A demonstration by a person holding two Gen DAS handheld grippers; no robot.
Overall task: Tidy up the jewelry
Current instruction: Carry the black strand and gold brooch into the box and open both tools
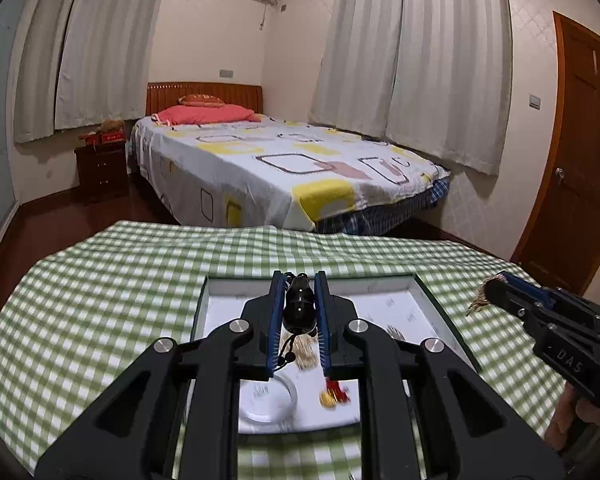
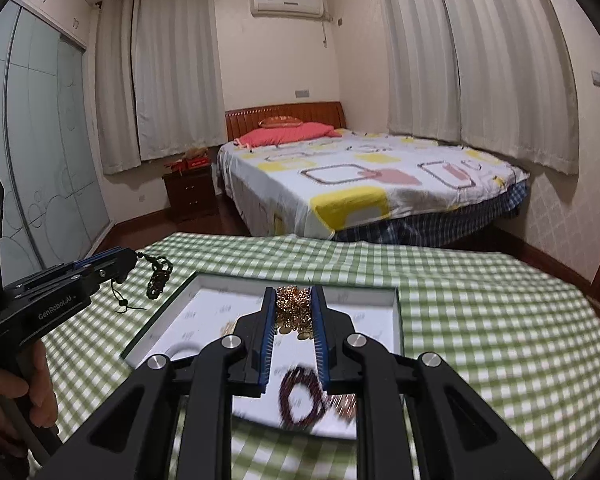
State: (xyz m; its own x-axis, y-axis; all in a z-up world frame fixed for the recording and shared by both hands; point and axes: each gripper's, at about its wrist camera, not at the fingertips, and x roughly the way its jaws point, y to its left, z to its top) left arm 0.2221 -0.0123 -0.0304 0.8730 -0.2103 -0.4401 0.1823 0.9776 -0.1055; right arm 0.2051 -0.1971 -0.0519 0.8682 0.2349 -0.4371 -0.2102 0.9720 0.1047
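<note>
My left gripper [image 1: 299, 280] is shut on a black bead bracelet [image 1: 299, 306] with a dangling cord, held above the white tray [image 1: 384, 292]. In the right wrist view this bracelet [image 2: 158, 278] hangs from the left gripper [image 2: 134, 258] beside the tray's left edge. My right gripper [image 2: 294, 294] is shut on a bunch of gold chain jewelry [image 2: 294, 306] above the tray [image 2: 364, 300]. The right gripper [image 1: 488, 286] also shows at the right of the left wrist view. In the tray lie a white bangle [image 1: 266, 400], a red-and-gold piece [image 1: 334, 394], a gold pile [image 1: 304, 350] and a dark red bead bracelet [image 2: 302, 398].
The tray sits on a table covered with a green checked cloth [image 1: 100, 300]. Beyond the table's far edge stand a bed [image 1: 284, 164], a nightstand [image 1: 102, 172] and curtains. A wooden door [image 1: 580, 160] is at the right. A hand [image 2: 24, 392] holds the left gripper's handle.
</note>
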